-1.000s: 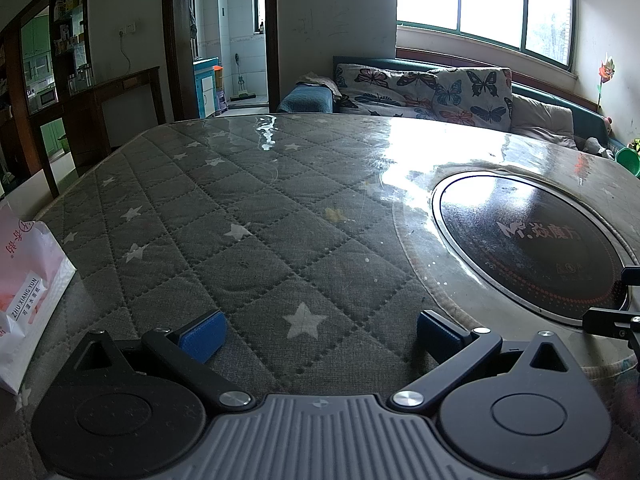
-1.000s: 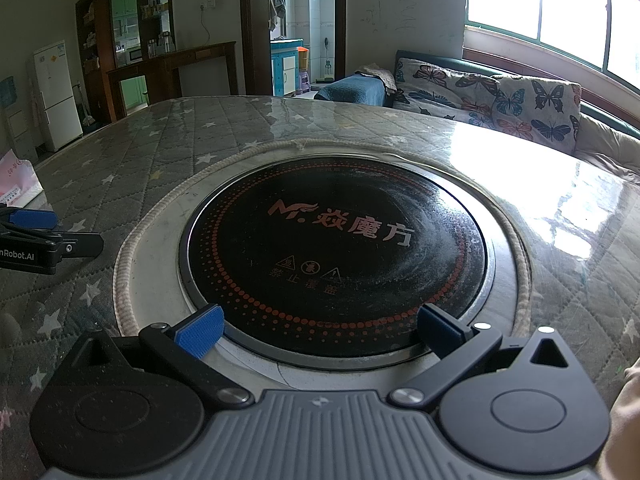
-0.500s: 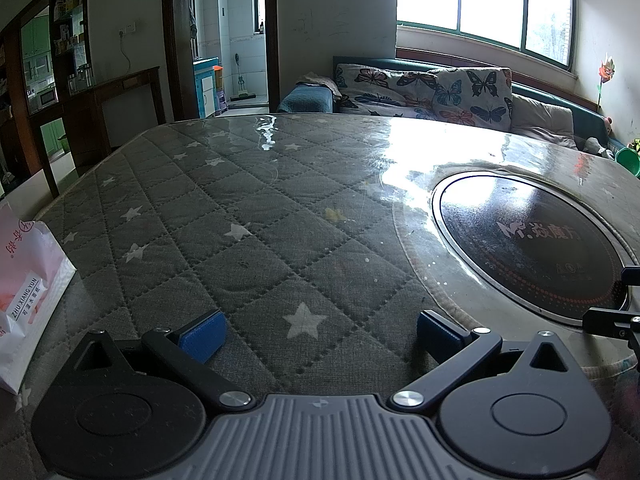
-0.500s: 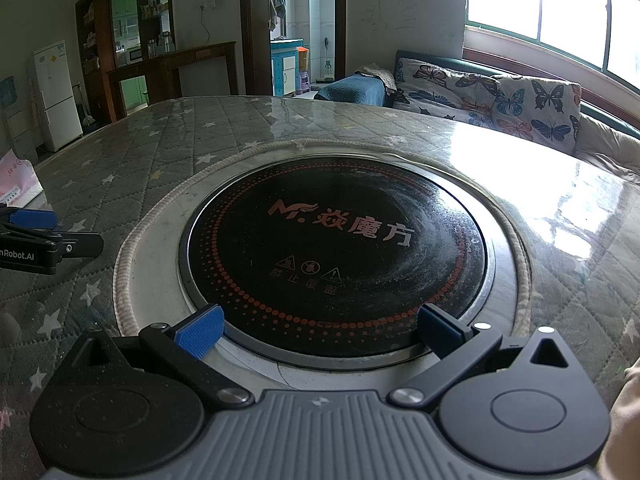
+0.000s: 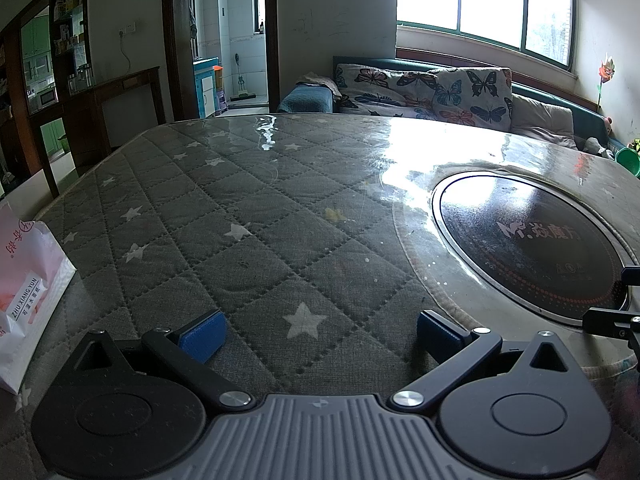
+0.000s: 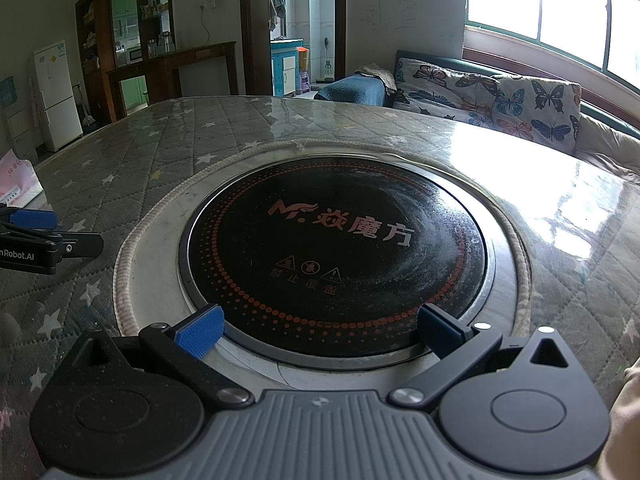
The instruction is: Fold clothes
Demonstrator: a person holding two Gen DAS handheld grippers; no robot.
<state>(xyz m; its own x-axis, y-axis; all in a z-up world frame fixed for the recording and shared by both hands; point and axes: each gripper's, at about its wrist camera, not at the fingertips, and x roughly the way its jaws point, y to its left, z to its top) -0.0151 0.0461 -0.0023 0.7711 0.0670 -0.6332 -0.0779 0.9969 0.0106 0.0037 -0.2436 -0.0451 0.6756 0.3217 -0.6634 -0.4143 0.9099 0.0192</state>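
**Both tools spread over a bench with no garment in view**

Your left tool (image 5: 318, 334) hangs low over the quilted grey cover (image 5: 248, 248) of the bench, its blue pads wide apart and holding nothing. Between the pads you see only the star-printed quilting. Taking the round black hotplate (image 6: 336, 252) set into the bench as the landmark, this tool sits to the left of it, over the cloth just outside the pale ring that borders the plate.

Your right tool (image 6: 320, 330) is spread as well and grips nothing. It sits at the near rim of the hotplate, with both blue pads just over the plate's metal edge. From this camera, the left tool (image 6: 40, 236) shows at the left edge of the picture, beside the hotplate's ring and apart from it. From the left camera, a black part of the right tool (image 5: 612, 312) pokes in at the right edge, by the hotplate's near side.

The clothes you are to fold do not show in either view, so you cannot tell where they lie.

A white and pink paper bag (image 5: 28, 292) stands on the bench far to the left of the hotplate, near the bench's edge. Beyond the hotplate, past the far edge of the bench, a sofa with butterfly-print cushions (image 5: 432, 88) runs under the window (image 5: 492, 0).
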